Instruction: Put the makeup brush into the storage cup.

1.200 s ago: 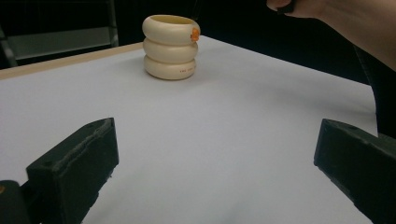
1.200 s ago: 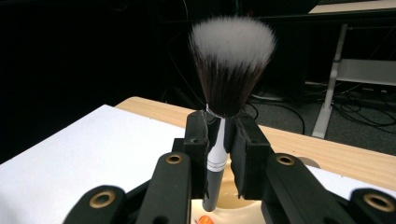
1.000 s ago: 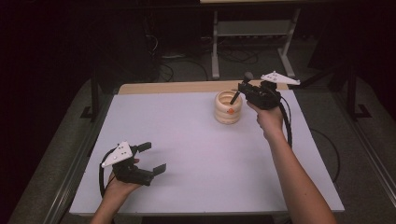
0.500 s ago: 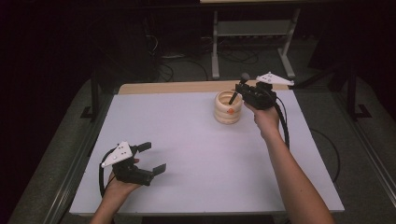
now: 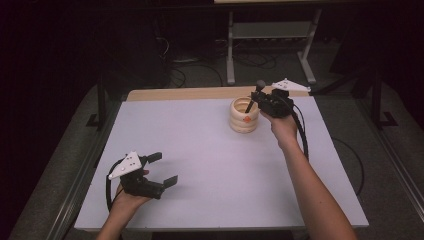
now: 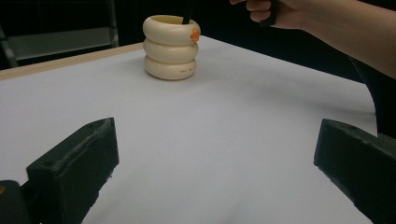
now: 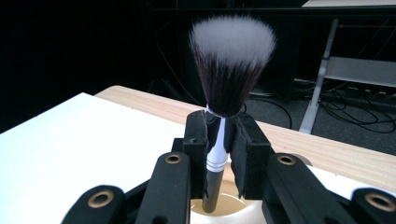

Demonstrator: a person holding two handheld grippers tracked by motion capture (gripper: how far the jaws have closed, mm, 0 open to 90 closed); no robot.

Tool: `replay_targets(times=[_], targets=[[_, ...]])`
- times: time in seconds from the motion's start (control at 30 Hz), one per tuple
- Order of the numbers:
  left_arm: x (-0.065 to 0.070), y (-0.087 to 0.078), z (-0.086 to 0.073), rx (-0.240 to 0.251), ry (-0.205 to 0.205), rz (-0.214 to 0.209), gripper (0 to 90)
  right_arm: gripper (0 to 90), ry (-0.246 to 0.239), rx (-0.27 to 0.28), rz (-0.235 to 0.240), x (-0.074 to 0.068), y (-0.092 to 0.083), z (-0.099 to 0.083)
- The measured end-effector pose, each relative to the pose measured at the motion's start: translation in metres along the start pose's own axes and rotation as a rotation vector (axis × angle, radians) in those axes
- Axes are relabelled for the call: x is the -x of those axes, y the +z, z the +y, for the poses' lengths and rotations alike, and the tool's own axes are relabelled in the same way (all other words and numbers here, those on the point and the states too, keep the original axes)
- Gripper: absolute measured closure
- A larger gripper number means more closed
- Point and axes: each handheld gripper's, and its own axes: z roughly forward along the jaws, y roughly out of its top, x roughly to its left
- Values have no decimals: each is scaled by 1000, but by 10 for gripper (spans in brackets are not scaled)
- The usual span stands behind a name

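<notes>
A cream ribbed holder [image 5: 244, 115] made of three stacked rings stands at the far middle of the white table [image 5: 210, 165]; an orange mark shows on its top ring [image 6: 195, 33]. A make-up brush [image 7: 229, 70] with white-tipped dark bristles stands nearly upright, its black handle's lower end inside the holder's mouth [image 7: 219, 212]. My right gripper [image 7: 219, 135] is shut on the brush just under the bristles, right of the holder [image 5: 265, 102]. At the near left, my left gripper [image 5: 162, 169] rests low over the table, open with nothing between its jaws.
A bare wooden strip [image 5: 180, 93] runs along the table's far edge. Beyond it, a metal stand [image 5: 270, 35] and cables [image 5: 190, 65] lie on the dark floor. White table surface stretches between the two grippers.
The right gripper has shifted a little with the brush over the holder. The left gripper has stayed in place.
</notes>
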Motion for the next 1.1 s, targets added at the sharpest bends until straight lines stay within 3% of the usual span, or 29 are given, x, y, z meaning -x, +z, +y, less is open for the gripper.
replay_targets(times=[0.63, 0.67, 0.77, 0.8, 1.1], targets=[[0, 0, 0, -1, -2, 2, 0, 755, -7, -72, 0, 0, 10, -8], [0, 0, 0, 0, -1, 2, 0, 736, -10, -76, 1, 0, 11, -8], [0, 0, 0, -2, -1, 2, 0, 484, -25, -72, -4, 0, 13, -9], [0, 0, 0, -2, 0, 1, 0, 446, -24, -73, -9, -1, 13, -9], [0, 0, 0, -1, 4, -1, 0, 346, -2, -100, -30, 3, 12, -12]])
